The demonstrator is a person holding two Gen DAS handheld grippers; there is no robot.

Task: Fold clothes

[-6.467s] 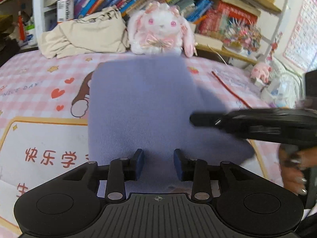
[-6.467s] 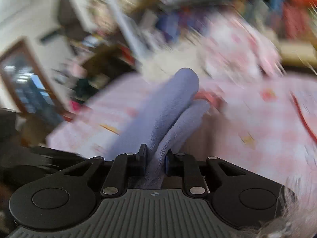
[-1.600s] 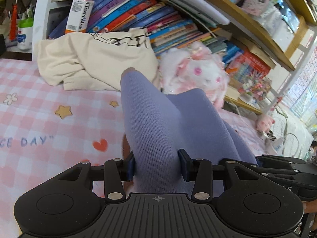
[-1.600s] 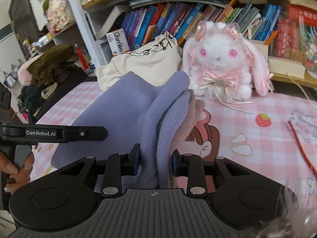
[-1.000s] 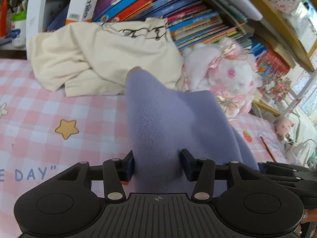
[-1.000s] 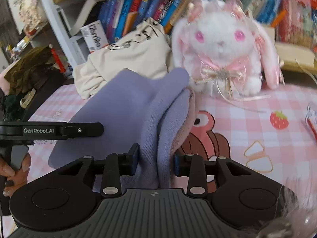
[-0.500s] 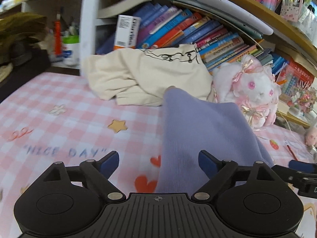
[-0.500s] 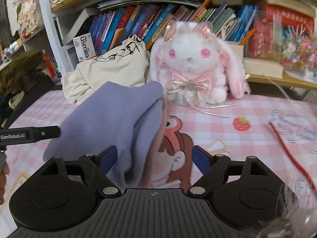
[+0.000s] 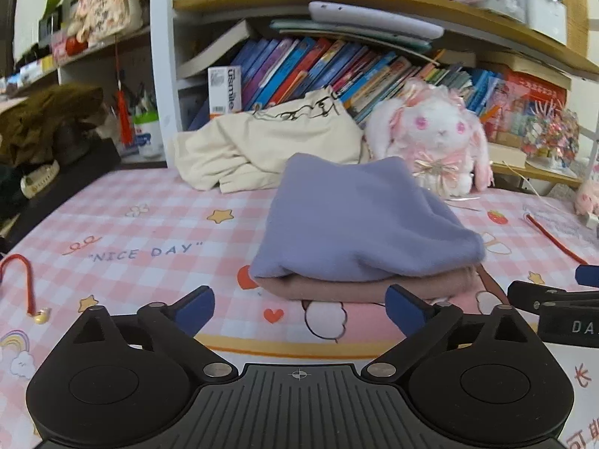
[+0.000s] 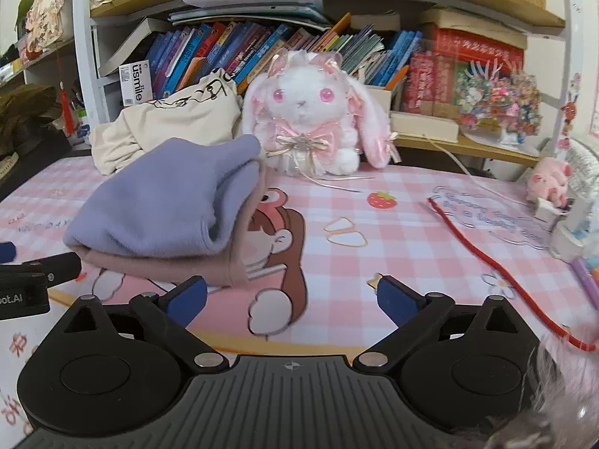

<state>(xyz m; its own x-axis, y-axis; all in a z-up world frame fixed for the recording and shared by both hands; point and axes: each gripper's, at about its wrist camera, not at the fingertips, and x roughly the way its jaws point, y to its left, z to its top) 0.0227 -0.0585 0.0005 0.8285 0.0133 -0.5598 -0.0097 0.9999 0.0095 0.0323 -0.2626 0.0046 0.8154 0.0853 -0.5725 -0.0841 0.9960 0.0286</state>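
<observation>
The left gripper [image 9: 299,308] has its jaws spread wide, the blue-padded fingers [image 9: 194,305] well apart and holding nothing; they hover near the front edge of the folded lavender garment [image 9: 359,224] without touching it. The right gripper [image 10: 292,293] is likewise spread wide and empty, its left pad close to the near corner of the same pile, though whether it touches the cloth cannot be told.

The lavender garment lies folded on the pink checked table mat [image 9: 149,232], resting on top of a folded dusty-pink garment [image 9: 374,286] whose edge shows beneath it along the front. In the right wrist view the lavender fabric [image 10: 168,202] sits left of centre, its layered folded edge facing the right gripper, with the pink layer [image 10: 179,265] under it.

Behind the pile, a crumpled cream garment [image 9: 269,146] lies against the bookshelf, and a white and pink plush rabbit [image 10: 314,112] sits just beside it. A red cord [image 10: 498,258] lies across the mat to the right.
</observation>
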